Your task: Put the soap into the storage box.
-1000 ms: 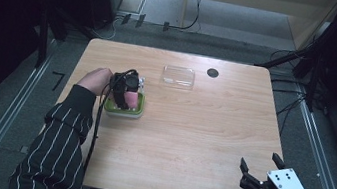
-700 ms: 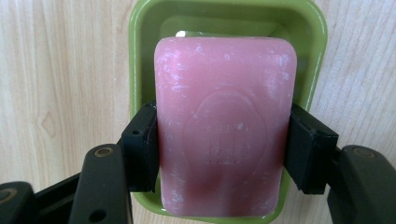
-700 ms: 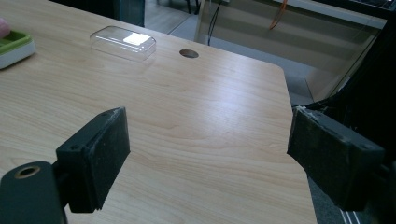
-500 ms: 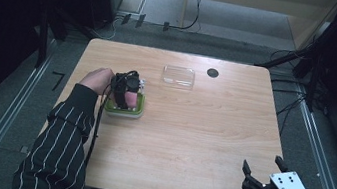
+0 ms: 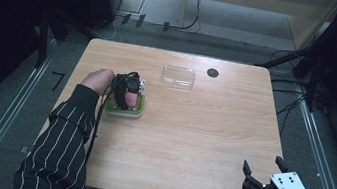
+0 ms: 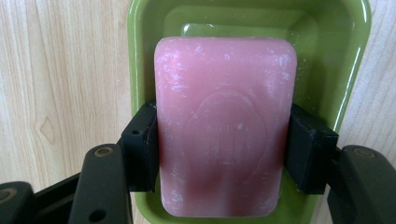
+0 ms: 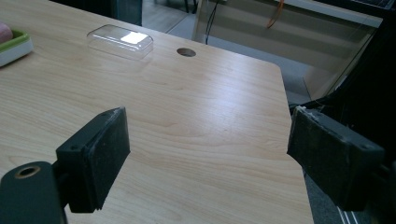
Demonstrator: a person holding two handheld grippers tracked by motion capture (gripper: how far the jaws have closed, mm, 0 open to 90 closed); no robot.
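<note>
A pink bar of soap [image 6: 224,126] lies in a green soap dish [image 6: 336,56] on the left part of the wooden table. My left gripper [image 6: 222,154] points straight down at it, both black pads pressed against the bar's long sides. In the high view the left gripper [image 5: 127,94] covers most of the green dish [image 5: 136,111], with the person's hand behind it. My right gripper [image 5: 262,171] hovers at the table's near right corner, jaws wide apart with nothing between them [image 7: 208,158].
A clear plastic lid [image 5: 178,75] lies at the far middle of the table, seen too in the right gripper view as the lid [image 7: 120,41]. A round cable hole [image 5: 212,73] is just right of it. A striped sleeve [image 5: 59,149] rests over the near left edge.
The right gripper has drifted slightly down and right toward the table's near corner. The left gripper stays on the soap in the dish.
</note>
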